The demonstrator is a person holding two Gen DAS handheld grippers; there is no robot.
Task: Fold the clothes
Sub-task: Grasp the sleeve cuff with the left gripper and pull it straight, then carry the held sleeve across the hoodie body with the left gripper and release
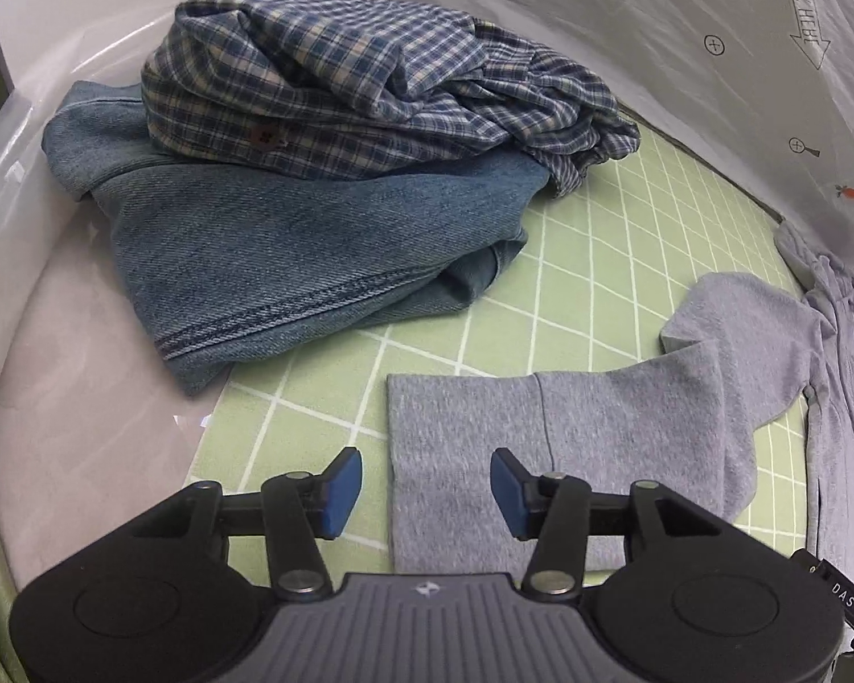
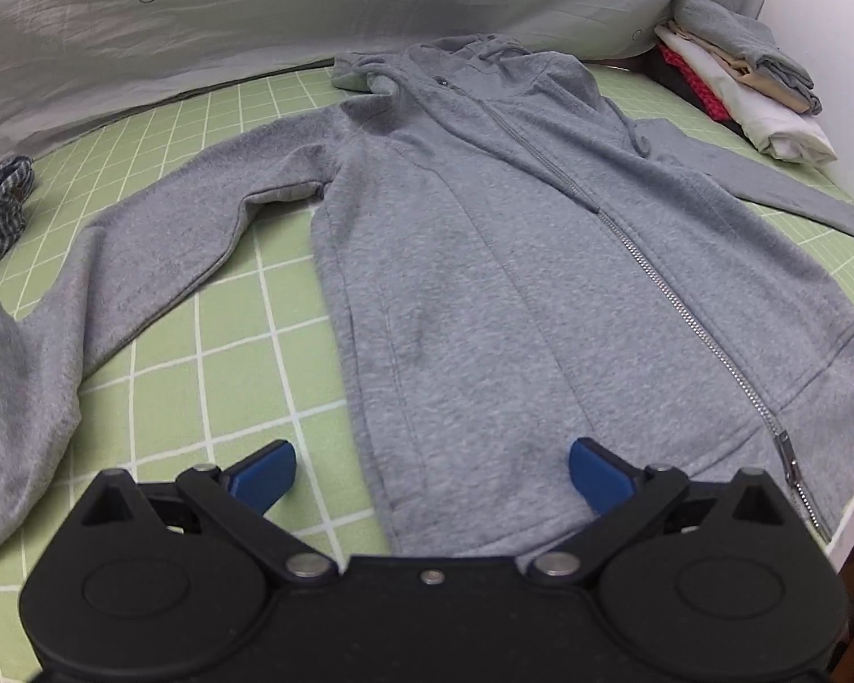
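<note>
Hoodie (image 2: 484,262), grey with a front zipper, lies spread face up on the green checked bed sheet (image 2: 210,341); all positions below are given relative to it.

Far left of the hoodie: a plaid shirt (image 1: 341,85) sits crumpled on top of folded jeans (image 1: 290,250). Neither touches the hoodie.

Left sleeve (image 1: 569,444): its cuff end lies flat on the sheet, directly ahead of the left gripper (image 1: 427,489). The fingers stand about half open with nothing between them; the right pad is over the cuff, the left pad over bare sheet.

Lower left hem: the right gripper (image 2: 432,472) hangs over it, fingers spread wide and empty, straddling the hem's left edge.

Far right, beyond the right sleeve: a stack of folded clothes (image 2: 757,91).

Hazards, as judged:
- Closing the left fingers in the present position may catch only one fabric layer, or pinch the sheet with it, and drag the sheet during the fold.
- A sleeve lifted by the cuff alone may twist and land creased.
- Uneven grips can skew the zipper line.
</note>
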